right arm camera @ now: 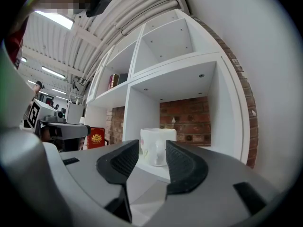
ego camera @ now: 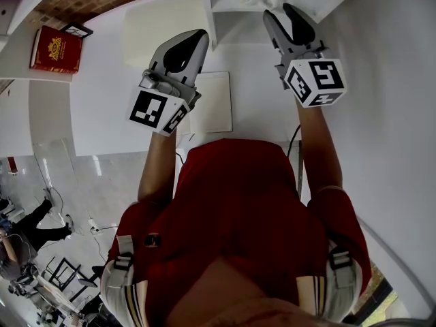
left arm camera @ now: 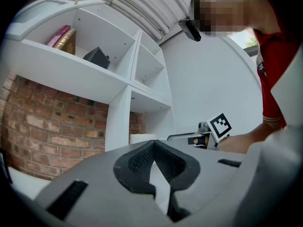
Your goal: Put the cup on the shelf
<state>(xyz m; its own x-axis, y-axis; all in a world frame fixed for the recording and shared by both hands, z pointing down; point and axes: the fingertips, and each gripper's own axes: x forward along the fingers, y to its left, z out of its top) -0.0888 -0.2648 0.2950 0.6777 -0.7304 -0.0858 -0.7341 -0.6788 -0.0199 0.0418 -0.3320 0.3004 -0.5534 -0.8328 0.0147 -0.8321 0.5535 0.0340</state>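
- The right gripper (right arm camera: 152, 148) is released: its jaws stand apart, and the cup (right arm camera: 157, 145) shows just beyond them, untouched.
- The cup stands in the lower bay of the white shelf (right arm camera: 208, 63), in front of a rough brick wall (right arm camera: 184, 117).
- The left gripper (left arm camera: 154, 143) is clenched on nothing, near the shelf's upright.
- A red book (ego camera: 56, 49) lies on a ledge, well to the left.
- The cup is white, glossy and round; the pads (right arm camera: 184, 167) are black and ribbed.
- The head view's top edge cuts off the cup, and its small print is unreadable.
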